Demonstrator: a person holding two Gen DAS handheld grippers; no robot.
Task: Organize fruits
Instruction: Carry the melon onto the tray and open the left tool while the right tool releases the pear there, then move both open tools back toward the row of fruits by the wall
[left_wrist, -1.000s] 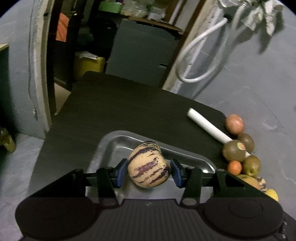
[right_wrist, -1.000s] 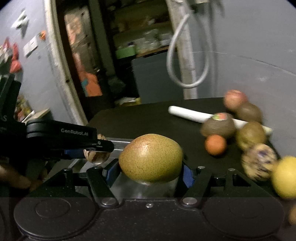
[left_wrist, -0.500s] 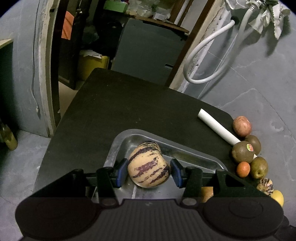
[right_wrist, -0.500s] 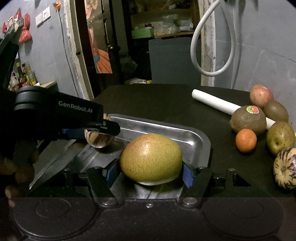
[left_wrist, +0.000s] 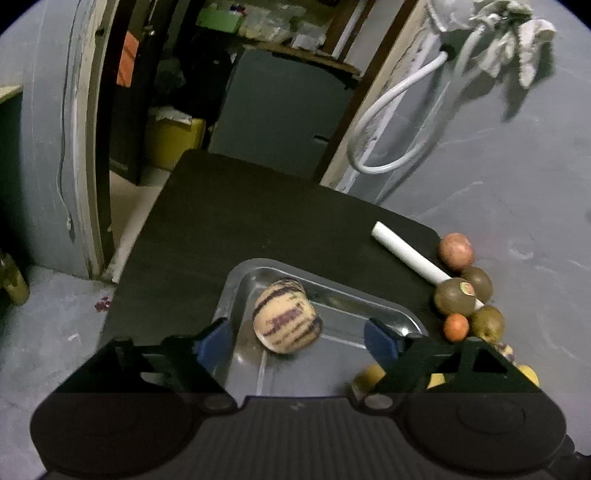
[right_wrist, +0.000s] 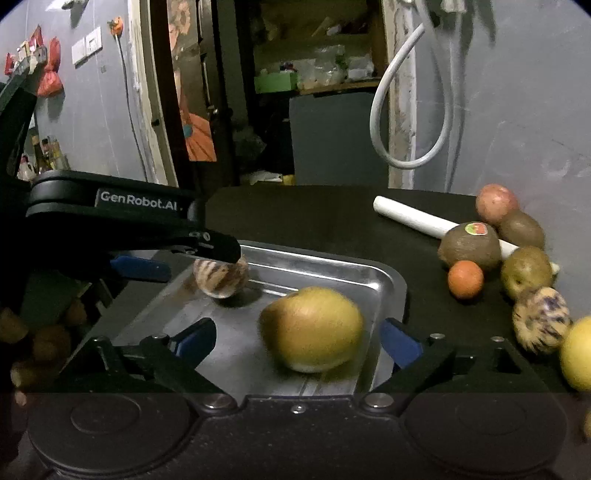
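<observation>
- Left gripper (left_wrist: 298, 341): lower centre of the left wrist view, jaws spread wide, blue pads clear of any contact, nothing held.
- Right gripper (right_wrist: 298, 339): lower centre of the right wrist view, jaws spread wide, nothing held.
- Left gripper body also enters the right wrist view from the left edge.

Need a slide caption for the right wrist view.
Right gripper open around a yellow-green pear in the steel tray.
</observation>
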